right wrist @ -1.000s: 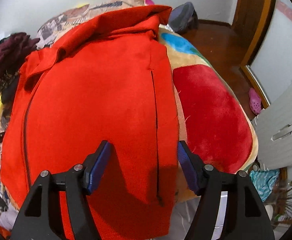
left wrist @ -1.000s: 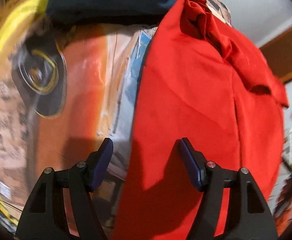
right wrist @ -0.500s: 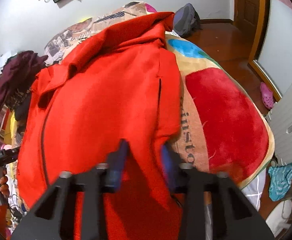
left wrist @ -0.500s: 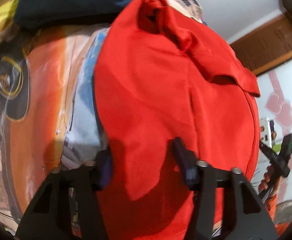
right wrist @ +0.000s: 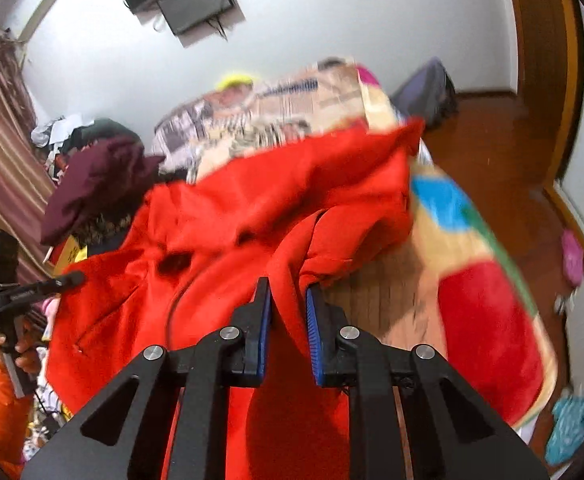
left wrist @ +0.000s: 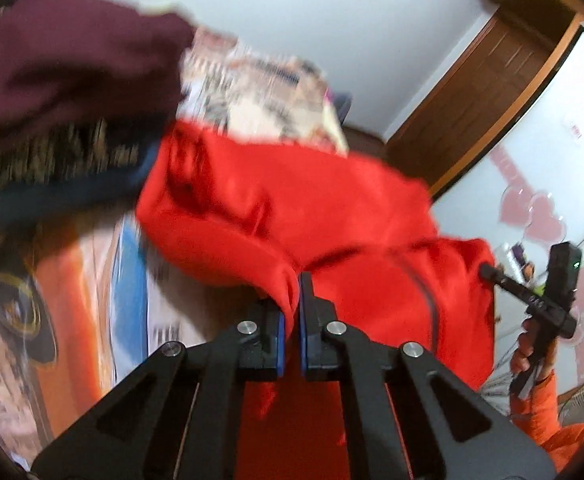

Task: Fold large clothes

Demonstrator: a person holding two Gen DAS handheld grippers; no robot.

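Both grippers pinch the red garment above the bed.

The left gripper point(left wrist: 290, 312) is clenched on a fold at the left edge of the red garment point(left wrist: 332, 216), which lies bunched over the patterned blanket point(right wrist: 472, 280) on the bed, beside a maroon garment point(left wrist: 72, 60); motion blur makes the fold's shape uncertain. The right gripper point(right wrist: 288, 312), jaws closing, grips the cloth's right edge.
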